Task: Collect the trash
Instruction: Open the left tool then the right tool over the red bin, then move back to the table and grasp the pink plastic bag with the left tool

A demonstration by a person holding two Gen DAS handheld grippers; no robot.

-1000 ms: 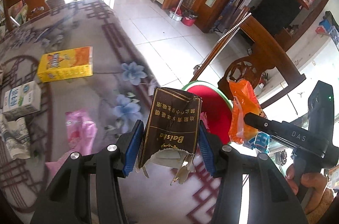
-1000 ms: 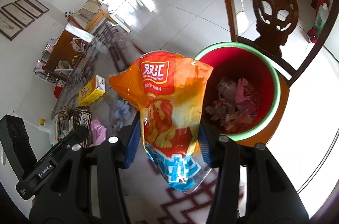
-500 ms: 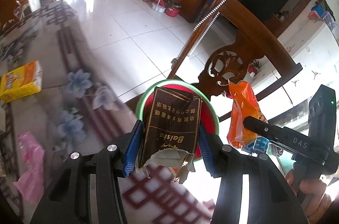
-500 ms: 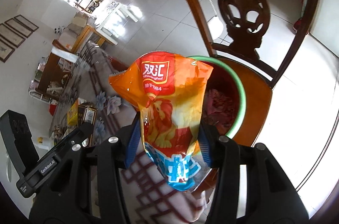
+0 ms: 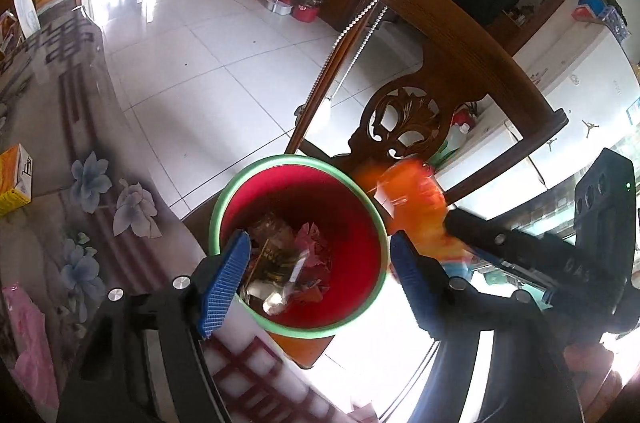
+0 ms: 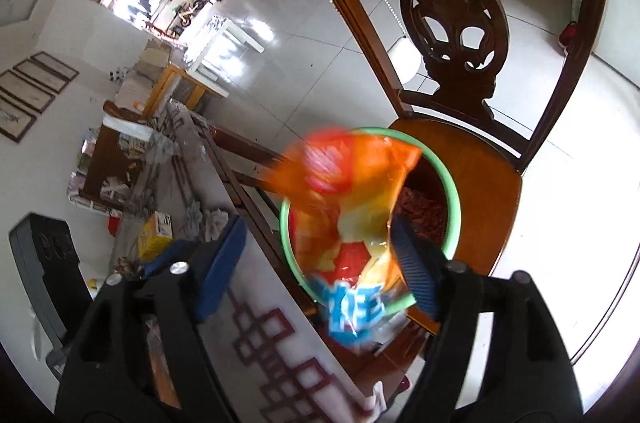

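A: The left gripper [image 5: 320,263] is hanging over a red bucket [image 5: 352,199], its blue pads [image 5: 226,273] spreading apart with nothing between them. Directly beneath the gap, a brown carton [image 5: 276,259] is lying in the bucket among crumpled wrappers, with no pad touching it.

B: And the right gripper [image 6: 320,263]?

A: Its jaws are opening too. An orange snack bag [image 6: 352,199] is hanging blurred between them; one edge is brushing the right-hand pad, while the left-hand pad is standing clear of it. The bag is sitting above the bucket's green rim [image 6: 454,199], its blue bottom end nearest the camera.

B: What is lying beyond the claws?

A: The bucket is resting on the seat of a carved wooden chair [image 6: 456,19], whose back is rising just past the rim. In the left wrist view the right gripper is reaching in from the right, with the orange bag [image 5: 416,203] at its tip, beside the bucket's far rim.

B: And off to the left side?

A: A table covered in a flowered cloth [image 5: 92,179] is running alongside the bucket. A yellow box [image 5: 14,179] is sitting on it well away from the left claw, and a pink wrapper [image 5: 28,343] is lying nearer the camera, to the claw's left.
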